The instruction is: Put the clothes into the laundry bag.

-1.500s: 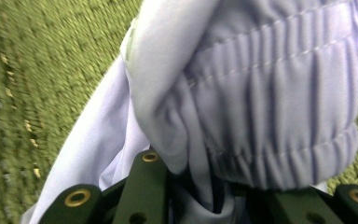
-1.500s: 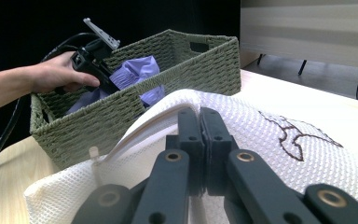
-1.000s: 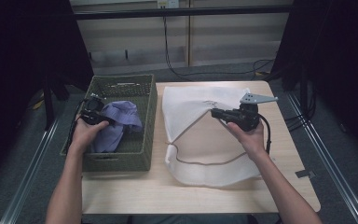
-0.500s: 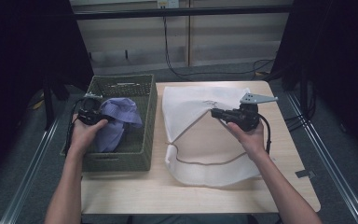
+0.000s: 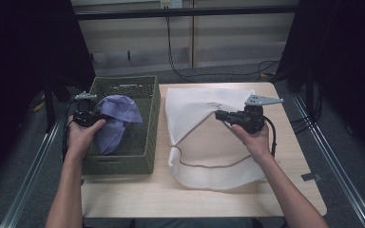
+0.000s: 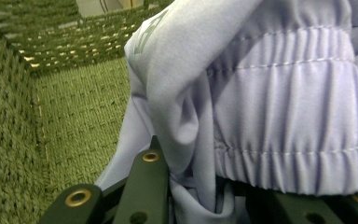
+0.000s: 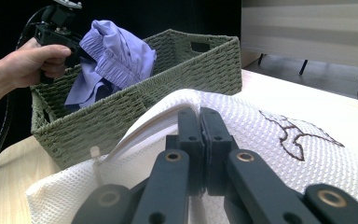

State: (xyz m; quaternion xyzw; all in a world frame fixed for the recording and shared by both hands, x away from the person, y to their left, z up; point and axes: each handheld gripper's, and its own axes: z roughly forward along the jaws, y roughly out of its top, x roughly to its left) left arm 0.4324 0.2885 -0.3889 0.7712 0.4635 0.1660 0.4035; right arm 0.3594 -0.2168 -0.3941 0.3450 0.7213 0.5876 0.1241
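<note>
A lavender garment (image 5: 116,118) with an elastic waistband hangs partly lifted over a green woven basket (image 5: 145,90) at the table's left. My left gripper (image 5: 99,117) is shut on the garment's folded cloth (image 6: 270,93), and its jaws (image 6: 191,186) pinch a fold at the bottom of the left gripper view. A white mesh bag (image 5: 195,102) with a drawstring lies on the table right of the basket. My right gripper (image 5: 218,115) is shut on the bag's rim, holding it raised. In the right gripper view the jaws (image 7: 200,121) clamp the white edge of the bag (image 7: 270,154).
The basket (image 7: 191,65) stands close against the bag's left side, with the garment (image 7: 116,56) and left gripper (image 7: 72,46) above it. The wooden table (image 5: 294,161) is bare at the right and front. Dark curtains and metal rails flank the table.
The left gripper has drifted slightly left and up with the garment. The right gripper and the bag have stayed put.
</note>
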